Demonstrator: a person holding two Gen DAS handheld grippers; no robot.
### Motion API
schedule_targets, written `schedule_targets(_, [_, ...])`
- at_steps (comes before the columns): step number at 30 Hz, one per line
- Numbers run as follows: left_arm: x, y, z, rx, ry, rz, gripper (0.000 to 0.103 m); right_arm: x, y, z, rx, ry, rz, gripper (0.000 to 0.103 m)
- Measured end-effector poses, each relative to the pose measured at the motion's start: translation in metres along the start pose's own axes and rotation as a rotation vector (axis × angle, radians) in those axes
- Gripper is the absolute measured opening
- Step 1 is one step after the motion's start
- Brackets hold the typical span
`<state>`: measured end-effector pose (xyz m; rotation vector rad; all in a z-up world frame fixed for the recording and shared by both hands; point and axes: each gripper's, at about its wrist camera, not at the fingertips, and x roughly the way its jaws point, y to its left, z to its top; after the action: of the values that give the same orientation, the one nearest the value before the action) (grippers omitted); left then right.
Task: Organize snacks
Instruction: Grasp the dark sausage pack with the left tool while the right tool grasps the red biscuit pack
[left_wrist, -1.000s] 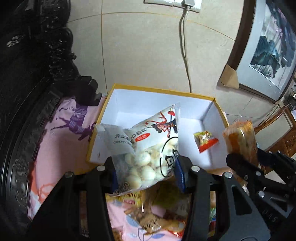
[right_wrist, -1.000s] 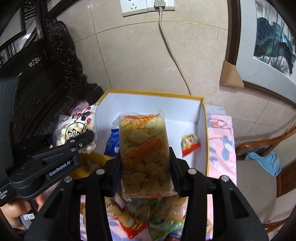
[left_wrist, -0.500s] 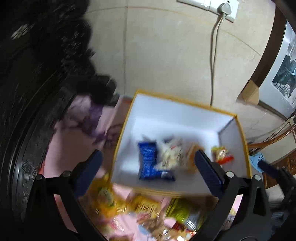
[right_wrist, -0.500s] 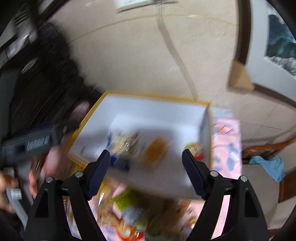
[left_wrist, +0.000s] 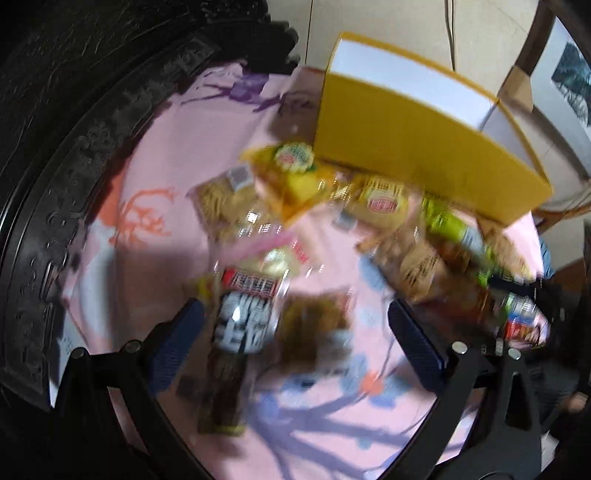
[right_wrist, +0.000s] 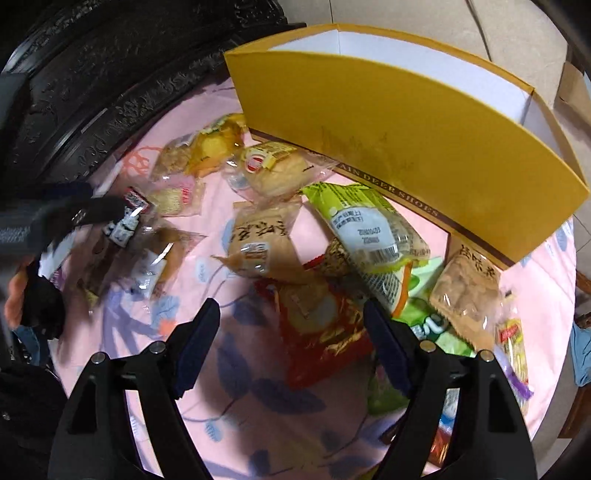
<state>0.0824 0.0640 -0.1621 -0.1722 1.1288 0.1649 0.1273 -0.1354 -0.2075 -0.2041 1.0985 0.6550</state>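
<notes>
I see left gripper (left_wrist: 295, 325) jaws wide apart, empty; right gripper (right_wrist: 291, 332) jaws apart over red packet (right_wrist: 317, 325), yellow box (right_wrist: 406, 147) beyond.

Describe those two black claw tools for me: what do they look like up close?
Both are alike. The right gripper and the left gripper each have two black plastic arms studded with round silver bolts, ending in dark blue textured pads. In the right wrist view, the other tool's black body shows faint pale lettering, too blurred to read.
</notes>
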Motion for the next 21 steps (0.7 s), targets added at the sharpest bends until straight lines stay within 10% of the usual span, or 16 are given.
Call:
schedule_targets(3, [0.001, 0.004, -0.011, 0.011, 0.021, 0.007, 0.101, 0.021, -0.007, 0.001, -0.005, 0.065, -0.016, 0.08])
schedule_targets(7, [0.001, 0.003, -0.019, 0.028, 0.026, 0.01, 0.101, 0.031, -0.004, -0.002, -0.033, 0.064, -0.067, 0.045])
schedule_targets(21, [0.045, -0.024, -0.028, 0.144, 0.047, 0.121, 0.101, 0.002, 0.036, -0.069, 0.135, 0.109, -0.056, 0.045])
